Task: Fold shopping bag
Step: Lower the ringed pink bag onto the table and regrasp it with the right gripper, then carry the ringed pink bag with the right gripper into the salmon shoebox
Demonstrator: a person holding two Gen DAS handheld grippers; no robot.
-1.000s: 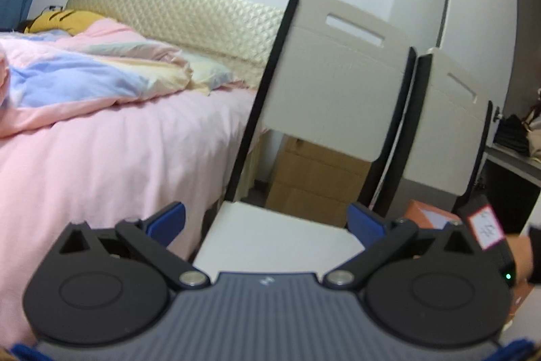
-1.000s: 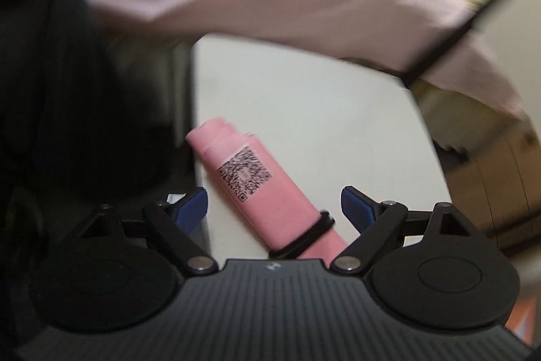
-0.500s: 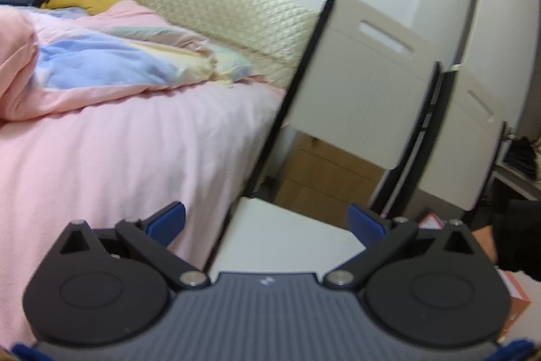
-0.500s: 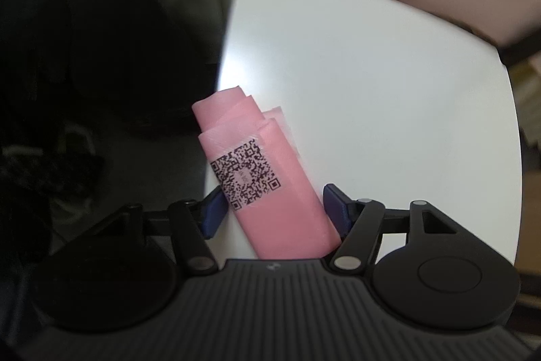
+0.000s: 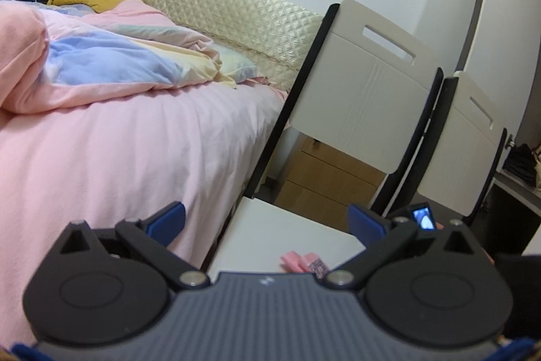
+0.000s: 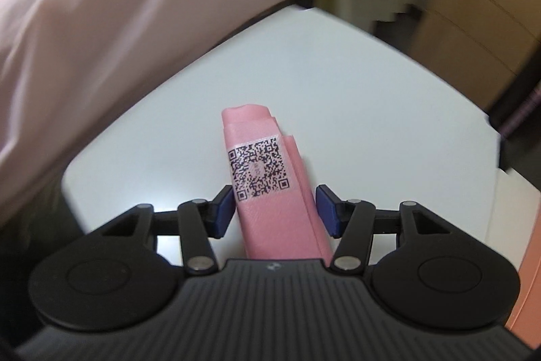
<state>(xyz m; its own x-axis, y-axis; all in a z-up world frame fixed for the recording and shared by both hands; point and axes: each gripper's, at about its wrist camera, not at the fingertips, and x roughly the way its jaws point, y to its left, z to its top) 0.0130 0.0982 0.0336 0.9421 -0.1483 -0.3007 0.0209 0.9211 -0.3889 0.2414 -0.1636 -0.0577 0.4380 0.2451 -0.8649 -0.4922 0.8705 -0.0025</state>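
Observation:
The shopping bag is a pink folded bundle with a QR label, lying lengthwise on the small white table. My right gripper points steeply down at it. Its jaws are closing with the bundle between them, and both blue pads touch its sides. In the left wrist view the same bag peeks out just above my gripper's body, on the table. My left gripper hovers open over the table's near side, nothing between its fingers.
A bed with pink sheets borders the table on the left. Two white chair backs and wooden drawers stand behind it. An orange object sits at the table's right edge.
My right gripper rolled into line with the bag, moved in over it and narrowed from wide open to touching its sides. The left gripper rolled slightly and stayed open.

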